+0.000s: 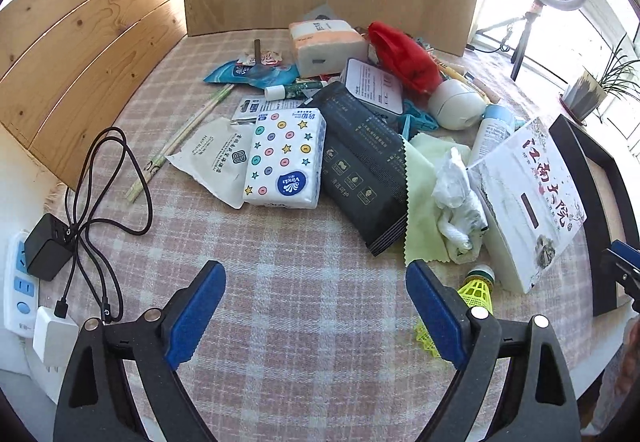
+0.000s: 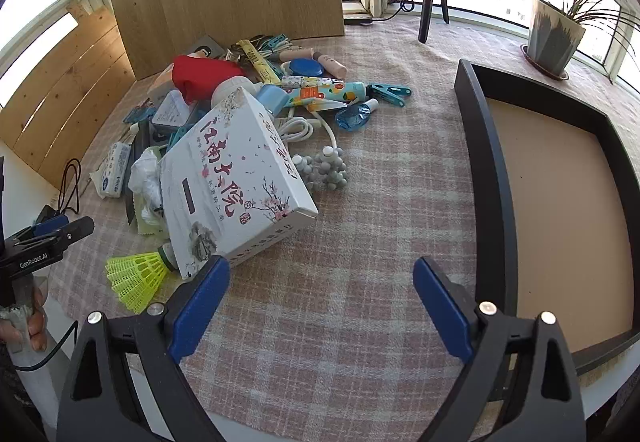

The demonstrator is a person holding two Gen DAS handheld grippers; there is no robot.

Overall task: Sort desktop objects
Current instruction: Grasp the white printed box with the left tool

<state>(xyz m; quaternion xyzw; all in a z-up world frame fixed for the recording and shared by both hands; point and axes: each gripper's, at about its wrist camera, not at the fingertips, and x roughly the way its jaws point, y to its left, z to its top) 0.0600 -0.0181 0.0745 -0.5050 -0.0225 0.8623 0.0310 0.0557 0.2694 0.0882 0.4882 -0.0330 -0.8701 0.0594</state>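
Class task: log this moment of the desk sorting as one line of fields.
left hand-held gripper: open, empty | right hand-held gripper: open, empty | black tray: empty | pile: unsorted

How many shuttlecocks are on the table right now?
1: a yellow shuttlecock lies on the checked cloth at the near corner of the white box, at the pile's front edge. Others could be buried in the pile.

Bright window daylight, sharp, fisheye-warped edges

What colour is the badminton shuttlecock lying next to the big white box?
The shuttlecock has a neon yellow skirt; it shows best in the right wrist view.
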